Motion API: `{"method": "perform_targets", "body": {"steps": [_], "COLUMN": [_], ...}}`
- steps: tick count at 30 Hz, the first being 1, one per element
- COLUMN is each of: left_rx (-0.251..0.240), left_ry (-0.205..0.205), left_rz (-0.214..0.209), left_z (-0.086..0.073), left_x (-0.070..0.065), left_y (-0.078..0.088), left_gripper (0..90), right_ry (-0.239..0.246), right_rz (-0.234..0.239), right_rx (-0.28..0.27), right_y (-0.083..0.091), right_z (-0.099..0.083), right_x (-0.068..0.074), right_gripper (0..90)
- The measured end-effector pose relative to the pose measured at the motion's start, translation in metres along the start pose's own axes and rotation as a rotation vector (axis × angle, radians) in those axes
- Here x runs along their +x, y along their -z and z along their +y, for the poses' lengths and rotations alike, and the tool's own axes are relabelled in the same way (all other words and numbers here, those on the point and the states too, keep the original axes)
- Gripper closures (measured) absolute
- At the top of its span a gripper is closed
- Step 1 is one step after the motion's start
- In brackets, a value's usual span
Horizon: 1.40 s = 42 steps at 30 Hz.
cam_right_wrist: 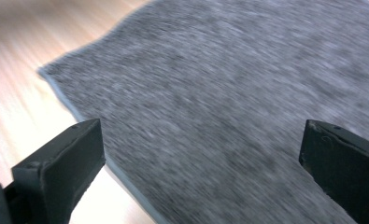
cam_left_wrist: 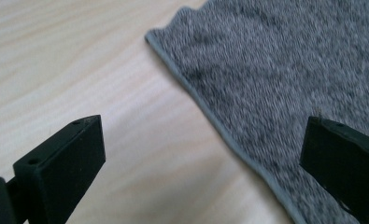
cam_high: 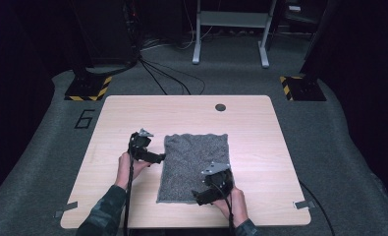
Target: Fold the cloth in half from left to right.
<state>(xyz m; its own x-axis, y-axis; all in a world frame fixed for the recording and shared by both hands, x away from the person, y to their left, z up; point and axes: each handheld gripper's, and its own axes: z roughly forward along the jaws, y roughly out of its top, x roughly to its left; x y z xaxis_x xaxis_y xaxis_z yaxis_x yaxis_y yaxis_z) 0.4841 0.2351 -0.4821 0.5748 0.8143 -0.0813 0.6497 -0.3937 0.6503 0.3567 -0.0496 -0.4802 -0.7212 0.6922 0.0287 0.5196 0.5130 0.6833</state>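
A towel (cam_high: 194,167) lies flat on the table (cam_high: 260,142), a little nearer the person's edge than the far one. The left gripper (cam_high: 158,158) sits at the towel's left edge, about halfway along it; the right gripper (cam_high: 197,196) is over the towel's near right corner. A round hole (cam_high: 220,107) lies in the table beyond the towel's far edge

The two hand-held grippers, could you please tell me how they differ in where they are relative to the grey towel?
The left hand-held gripper sits at the grey towel's left edge, about midway along it, while the right hand-held gripper is at the towel's near edge, towards its right corner. The left one points right, towards the cloth; the right one points left along the near edge. Both stand open, gripping nothing, above the wooden table.
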Motion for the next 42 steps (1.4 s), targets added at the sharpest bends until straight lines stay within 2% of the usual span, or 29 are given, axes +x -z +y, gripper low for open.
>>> {"method": "perform_targets", "body": {"steps": [4,6,9,10,12,15,16,18,19,22,23,24,25,26,27,28,31,34,35,36,38,39,40,41,42], "left_rx": [0.001,-0.003,0.007,0.014,0.026,0.029,0.027,0.026,0.031,0.039,0.043,0.056,0.054,0.070,0.061,0.070,0.056,0.050,0.053,0.055,0.052,0.063,0.052,0.055,0.065], "left_ry": [0.021,0.031,0.052,0.041,0.046,0.046,0.037,0.038,0.033,0.037,0.028,0.027,0.026,0.023,0.023,0.026,0.035,0.030,0.026,0.018,0.017,0.018,0.025,0.026,0.015], "left_rz": [-0.016,-0.004,-0.011,0.000,-0.001,0.004,0.009,0.012,0.011,0.015,0.023,0.017,0.023,0.026,0.025,0.035,0.040,0.059,0.062,0.070,0.094,0.090,0.090,0.091,0.090], "left_z": [0.011,0.015,0.021,0.024,0.028,0.034,0.036,0.039,0.041,0.045,0.046,0.047,0.047,0.047,0.047,0.047,0.049,0.051,0.052,0.053,0.053,0.054,0.053,0.053,0.053], "left_x": [0.011,0.013,0.015,0.015,0.014,0.014,0.015,0.014,0.015,0.015,0.016,0.016,0.015,0.016,0.017,0.017,0.020,0.020,0.020,0.019,0.018,0.019,0.019,0.019,0.019], "left_y": [-0.011,-0.017,-0.026,-0.028,-0.035,-0.042,-0.043,-0.047,-0.049,-0.054,-0.057,-0.058,-0.061,-0.062,-0.064,-0.064,-0.065,-0.065,-0.066,-0.066,-0.067,-0.067,-0.068,-0.069,-0.069], "left_gripper": [2.5,3.5,4.2,4.7,5.7,8.4,9.5,12.4,14.5,16.7,17.9,18.8,20.0,20.9,22.0,23.3,26.0,30.3,32.7,35.3,41.0,43.5,44.8,46.1,46.8], "right_ry": [0.041,0.054,0.090,0.092,0.105,0.122,0.126,0.148,0.152,0.142,0.152,0.160,0.161,0.171,0.173,0.183,0.188,0.184,0.154,0.176,0.168,0.177,0.168,0.201,0.202], "right_rz": [0.043,0.062,0.090,0.092,0.122,0.144,0.154,0.159,0.169,0.165,0.163,0.174,0.182,0.185,0.178,0.182,0.165,0.150,0.139,0.139,0.130,0.127,0.109,0.109,0.107], "right_rx": [0.002,-0.009,-0.003,-0.013,0.013,0.010,0.024,-0.001,0.014,0.030,0.013,0.032,0.048,0.036,0.040,0.059,0.049,0.076,0.074,0.091,0.092,0.104,0.083,0.094,0.090], "right_y": [-0.009,-0.014,-0.021,-0.024,-0.030,-0.040,-0.041,-0.046,-0.047,-0.054,-0.058,-0.060,-0.061,-0.064,-0.066,-0.068,-0.074,-0.081,-0.083,-0.084,-0.086,-0.085,-0.086,-0.086,-0.086], "right_z": [0.012,0.017,0.025,0.026,0.030,0.034,0.035,0.037,0.039,0.043,0.044,0.046,0.047,0.047,0.047,0.047,0.047,0.046,0.045,0.045,0.044,0.044,0.043,0.044,0.043], "right_x": [0.016,0.025,0.038,0.043,0.051,0.063,0.066,0.072,0.074,0.081,0.083,0.084,0.087,0.089,0.092,0.093,0.097,0.097,0.098,0.095,0.096,0.096,0.099,0.098,0.099], "right_gripper": [0.0,0.0,0.0,0.0,1.1,4.9,6.7,11.6,14.0,23.3,26.9,28.7,29.1,30.5,31.2,31.9,36.1,41.0,42.7,43.9,45.0,45.5,46.3,47.1,48.0]}}
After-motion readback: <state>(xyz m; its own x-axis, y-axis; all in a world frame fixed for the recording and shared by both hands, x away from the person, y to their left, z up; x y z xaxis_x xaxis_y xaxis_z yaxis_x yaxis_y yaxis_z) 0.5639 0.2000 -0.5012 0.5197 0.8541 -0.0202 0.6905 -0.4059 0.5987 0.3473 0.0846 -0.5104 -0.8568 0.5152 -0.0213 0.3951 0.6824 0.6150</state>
